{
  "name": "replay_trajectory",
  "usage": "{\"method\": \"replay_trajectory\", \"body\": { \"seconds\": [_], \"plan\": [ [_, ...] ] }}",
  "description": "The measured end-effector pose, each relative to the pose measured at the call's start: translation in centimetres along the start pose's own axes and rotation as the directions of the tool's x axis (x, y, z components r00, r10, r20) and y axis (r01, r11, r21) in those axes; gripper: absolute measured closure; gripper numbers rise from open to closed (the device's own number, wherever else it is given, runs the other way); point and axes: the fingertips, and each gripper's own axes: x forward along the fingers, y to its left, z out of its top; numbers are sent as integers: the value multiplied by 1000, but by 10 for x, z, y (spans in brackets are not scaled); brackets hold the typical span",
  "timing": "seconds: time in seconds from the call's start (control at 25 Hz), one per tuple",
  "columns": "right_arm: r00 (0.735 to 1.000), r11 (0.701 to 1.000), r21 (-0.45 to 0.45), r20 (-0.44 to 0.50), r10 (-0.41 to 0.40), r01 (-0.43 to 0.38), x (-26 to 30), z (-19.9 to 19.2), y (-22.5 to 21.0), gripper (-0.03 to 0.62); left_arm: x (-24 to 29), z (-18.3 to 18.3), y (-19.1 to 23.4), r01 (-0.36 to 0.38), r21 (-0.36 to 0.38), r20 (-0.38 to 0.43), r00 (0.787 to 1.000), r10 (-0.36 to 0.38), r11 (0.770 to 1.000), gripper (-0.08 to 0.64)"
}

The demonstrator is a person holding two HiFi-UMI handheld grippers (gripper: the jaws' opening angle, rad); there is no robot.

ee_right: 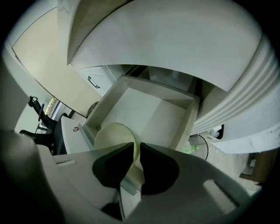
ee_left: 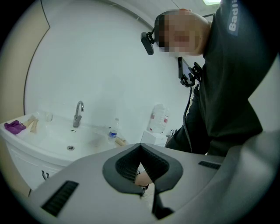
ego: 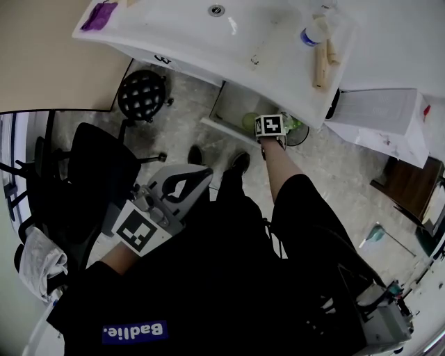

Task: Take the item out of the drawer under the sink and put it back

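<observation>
Apparently round, pale-green dish (ee_right: 111,135); right gripper (ee_right: 136,144) pinches its thin rim.

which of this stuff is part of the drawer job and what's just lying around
Job: drawer; green bowl in it; right claw, closed on the bowl's rim.
Lying about: bottle and purple cloth on the sink; stool.

Pale green bowl (ee_right: 111,136) in open white drawer (ee_right: 153,114), near front.
</observation>
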Motion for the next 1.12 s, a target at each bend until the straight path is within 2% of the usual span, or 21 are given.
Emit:
{"method": "replay_trajectory", "body": {
  "seconds": [0.2,0.64,1.12],
  "plan": [
    [999,999,-28,31,-22,23,-9,4,2,562,-6,-1,-1,-7,-6,7,1000,7,1000,568],
    [982,993,113,189,1,-23,-88,13,6,569,-5,22,-14,42,9,90,995,-42,999,568],
    [926,971,182,371,76,-153,-196,-2,44,569,-3,52,-38,131,92,144,979,-143,987,568]
  ]
}}
